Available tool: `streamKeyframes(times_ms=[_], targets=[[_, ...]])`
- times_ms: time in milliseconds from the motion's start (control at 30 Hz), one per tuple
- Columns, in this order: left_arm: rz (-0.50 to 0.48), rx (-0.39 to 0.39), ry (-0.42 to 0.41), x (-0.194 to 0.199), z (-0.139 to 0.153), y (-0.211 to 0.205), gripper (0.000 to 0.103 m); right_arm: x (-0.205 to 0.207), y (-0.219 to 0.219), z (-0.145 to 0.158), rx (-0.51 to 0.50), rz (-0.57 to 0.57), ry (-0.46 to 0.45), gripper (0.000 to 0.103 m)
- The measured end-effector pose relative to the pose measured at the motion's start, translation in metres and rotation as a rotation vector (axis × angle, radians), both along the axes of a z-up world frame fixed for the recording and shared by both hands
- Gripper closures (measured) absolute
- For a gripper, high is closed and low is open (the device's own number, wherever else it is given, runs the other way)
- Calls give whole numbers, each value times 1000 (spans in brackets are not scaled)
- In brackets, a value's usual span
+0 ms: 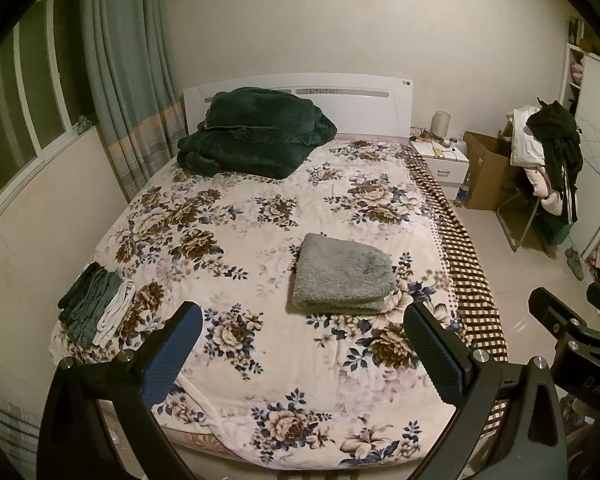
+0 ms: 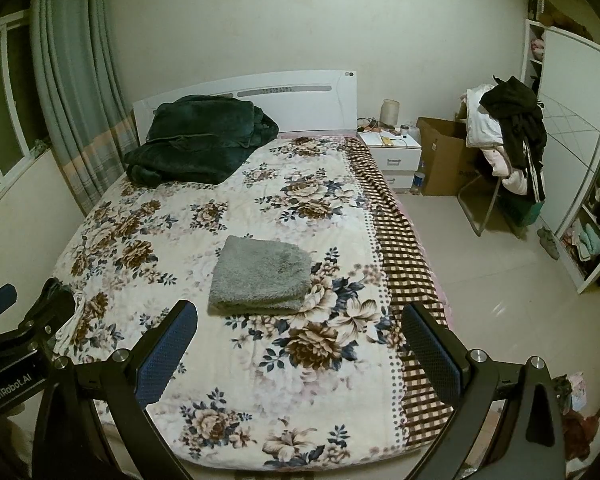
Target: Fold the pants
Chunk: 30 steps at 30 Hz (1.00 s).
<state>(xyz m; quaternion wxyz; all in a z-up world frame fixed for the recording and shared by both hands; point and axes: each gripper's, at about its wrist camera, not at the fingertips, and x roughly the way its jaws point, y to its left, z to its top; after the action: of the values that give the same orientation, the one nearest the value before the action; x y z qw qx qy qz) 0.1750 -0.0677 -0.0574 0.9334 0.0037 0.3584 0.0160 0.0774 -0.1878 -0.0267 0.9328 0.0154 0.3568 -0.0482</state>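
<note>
A: Pants? Grey fleece pants (image 1: 342, 276) lie folded mid-bed on the floral blanket (image 1: 228, 216), toward its right edge.
B: Step? Fold looks finished, I'd guess; next probably move it to the folded stack (image 1: 96, 306) at the left edge.
A: Grippers? Left hand-held gripper (image 1: 304, 354) and right hand-held gripper (image 2: 300, 352) both wide open, empty, hovering near the foot, pants ahead, apart.

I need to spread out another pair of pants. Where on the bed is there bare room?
Bare cover runs between the grey folded pants and the folded stack at the left edge, and up to the green blanket. The near foot, by both open grippers, is free too.
</note>
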Motion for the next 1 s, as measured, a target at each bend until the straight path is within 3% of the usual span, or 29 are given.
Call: streamKeyframes(times_ms=[1000], targets=[[27,-3,-36,-9,11,-7,0,-4,3,-1,11,0,0,0]])
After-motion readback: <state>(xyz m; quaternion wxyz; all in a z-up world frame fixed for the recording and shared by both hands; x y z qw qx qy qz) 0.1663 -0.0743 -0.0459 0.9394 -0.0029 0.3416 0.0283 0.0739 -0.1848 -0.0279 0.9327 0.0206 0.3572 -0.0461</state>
